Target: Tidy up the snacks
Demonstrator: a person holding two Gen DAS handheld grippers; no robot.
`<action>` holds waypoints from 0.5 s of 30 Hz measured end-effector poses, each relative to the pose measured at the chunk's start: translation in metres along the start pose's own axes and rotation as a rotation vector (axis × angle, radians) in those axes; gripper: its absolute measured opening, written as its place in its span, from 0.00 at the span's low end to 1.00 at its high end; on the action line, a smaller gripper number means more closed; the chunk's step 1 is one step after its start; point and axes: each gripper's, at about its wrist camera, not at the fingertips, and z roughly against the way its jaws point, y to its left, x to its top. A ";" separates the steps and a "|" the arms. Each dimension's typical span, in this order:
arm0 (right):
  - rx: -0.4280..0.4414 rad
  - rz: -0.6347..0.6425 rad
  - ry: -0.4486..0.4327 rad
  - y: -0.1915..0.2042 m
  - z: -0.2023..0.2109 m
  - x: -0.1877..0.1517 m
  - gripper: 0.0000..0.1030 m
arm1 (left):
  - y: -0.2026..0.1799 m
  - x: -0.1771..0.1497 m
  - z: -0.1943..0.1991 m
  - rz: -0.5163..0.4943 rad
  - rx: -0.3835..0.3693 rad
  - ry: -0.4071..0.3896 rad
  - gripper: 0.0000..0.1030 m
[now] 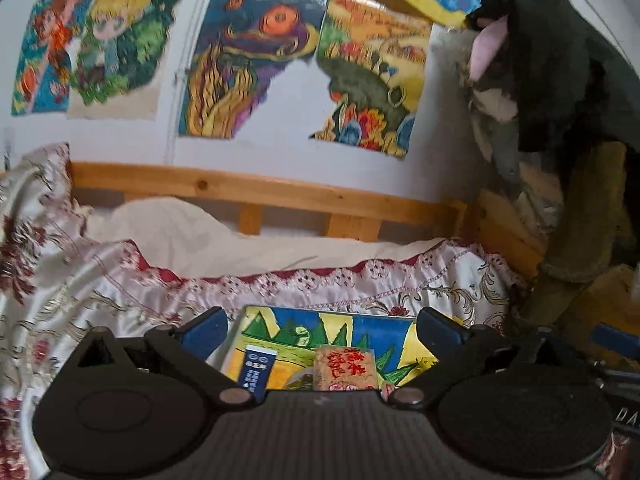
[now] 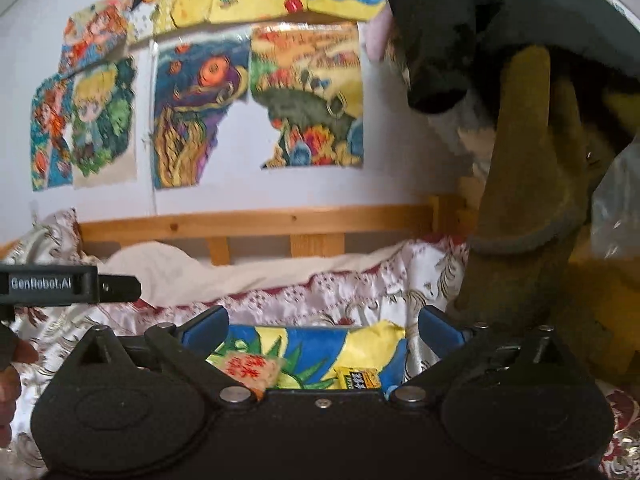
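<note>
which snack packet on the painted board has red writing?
The tan packet, printed with red characters. The dark blue packet has white print; the yellow packet has black print.

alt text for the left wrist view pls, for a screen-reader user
The open left tool hangs empty above a colourful painted sheet on a floral satin bedspread. A dark blue snack packet and a tan snack packet with red writing lie side by side on the sheet. Behind are a wooden bed rail and children's paintings on a white wall.
</note>
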 end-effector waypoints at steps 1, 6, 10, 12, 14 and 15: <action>0.004 0.000 -0.006 0.002 0.007 0.001 0.99 | 0.000 -0.001 0.008 -0.008 0.003 -0.009 1.00; 0.018 0.004 -0.040 0.010 0.045 0.006 0.99 | 0.000 -0.005 0.046 -0.030 0.022 -0.051 1.00; 0.024 -0.015 -0.052 0.012 0.070 0.007 0.99 | 0.004 -0.011 0.074 -0.029 0.038 -0.075 1.00; 0.026 -0.016 -0.057 0.014 0.081 0.006 0.99 | 0.006 -0.015 0.085 -0.031 0.048 -0.083 1.00; 0.032 -0.012 -0.059 0.016 0.092 0.004 0.99 | 0.008 -0.018 0.096 -0.035 0.055 -0.088 1.00; 0.035 -0.010 -0.059 0.018 0.098 0.003 0.99 | 0.010 -0.021 0.102 -0.037 0.059 -0.092 1.00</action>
